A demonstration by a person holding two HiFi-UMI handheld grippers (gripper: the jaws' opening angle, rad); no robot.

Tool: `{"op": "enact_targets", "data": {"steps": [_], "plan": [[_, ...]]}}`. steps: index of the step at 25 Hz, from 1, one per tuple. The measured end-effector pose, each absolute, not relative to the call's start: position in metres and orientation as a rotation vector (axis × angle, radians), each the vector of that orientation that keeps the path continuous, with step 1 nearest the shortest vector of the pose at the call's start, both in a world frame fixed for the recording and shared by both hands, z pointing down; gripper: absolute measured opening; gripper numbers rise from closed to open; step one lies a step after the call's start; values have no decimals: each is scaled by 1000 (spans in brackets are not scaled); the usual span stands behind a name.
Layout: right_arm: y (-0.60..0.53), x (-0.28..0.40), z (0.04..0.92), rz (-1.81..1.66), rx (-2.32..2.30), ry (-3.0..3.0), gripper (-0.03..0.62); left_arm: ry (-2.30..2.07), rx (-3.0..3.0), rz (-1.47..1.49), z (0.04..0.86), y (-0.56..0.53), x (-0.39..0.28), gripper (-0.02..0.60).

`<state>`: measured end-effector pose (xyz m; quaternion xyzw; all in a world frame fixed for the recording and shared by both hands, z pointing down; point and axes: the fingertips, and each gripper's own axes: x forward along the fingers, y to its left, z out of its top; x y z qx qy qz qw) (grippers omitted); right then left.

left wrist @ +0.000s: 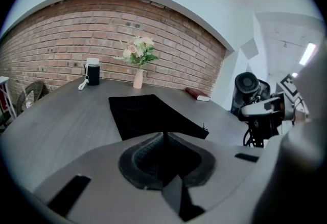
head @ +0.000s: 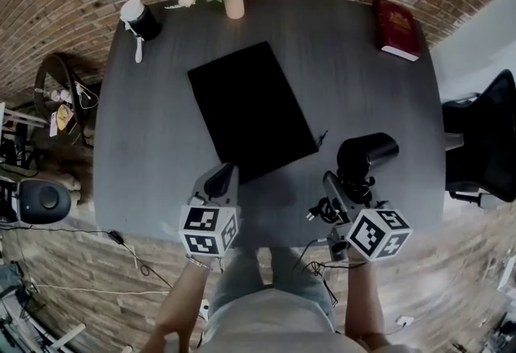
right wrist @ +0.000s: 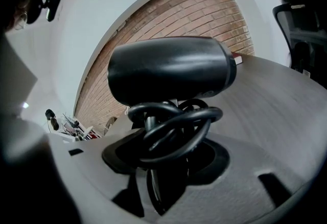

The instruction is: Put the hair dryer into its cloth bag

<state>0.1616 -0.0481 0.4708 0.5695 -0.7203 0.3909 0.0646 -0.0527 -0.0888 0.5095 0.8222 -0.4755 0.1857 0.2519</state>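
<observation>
While the right gripper [head: 345, 192] is carrying the black hair dryer [head: 367, 151] over the near right part of the dark grey tabletop [head: 153, 126], its fingers are standing fairly wide. They are clamping the dryer's handle together with the coiled black cord [right wrist: 173, 126], and the barrel is sitting crosswise above them. The flat black cloth bag [head: 251, 110] is lying unopened in the middle of the tabletop, apart from the dryer, so the dryer is not yet in it. The left gripper [head: 224, 176] is hovering at the bag's near corner with its fingers pressed fully together and nothing showing between them. Whether the tips are touching the cloth I cannot tell.

Judging from this, the step in hand is opening the bag. To do it well, the left fingers are going to need to part first. They should then be pinching only the upper layer of cloth at the mouth and lifting it, so that a pocket is forming rather than the whole bag rising. Which edge is the mouth is not clear, though a small tag or cord end [head: 322, 136] at the right corner is hinting at that end. The dryer is best going in barrel first, with the cord loops bundled so they are not snagging the hem.
</observation>
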Motion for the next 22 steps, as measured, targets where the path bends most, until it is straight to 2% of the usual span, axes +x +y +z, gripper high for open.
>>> {"op": "enact_targets", "data": {"steps": [12,14,17,22], "plan": [[-52,163,472,1189,1712,-2177,233,-1174,2274,594,517,-84,-55,14],[-51,163,473,1191,1718,-2171,233,-1154,2282,601,518,-85,-55,68],[-50,164,474,1197,1731,-2165,233,-1111,2312,637,520,-82,-53,77],[-49,165,472,1200,1754,-2153,233,-861,2437,812,529,-67,-38,146]]}}
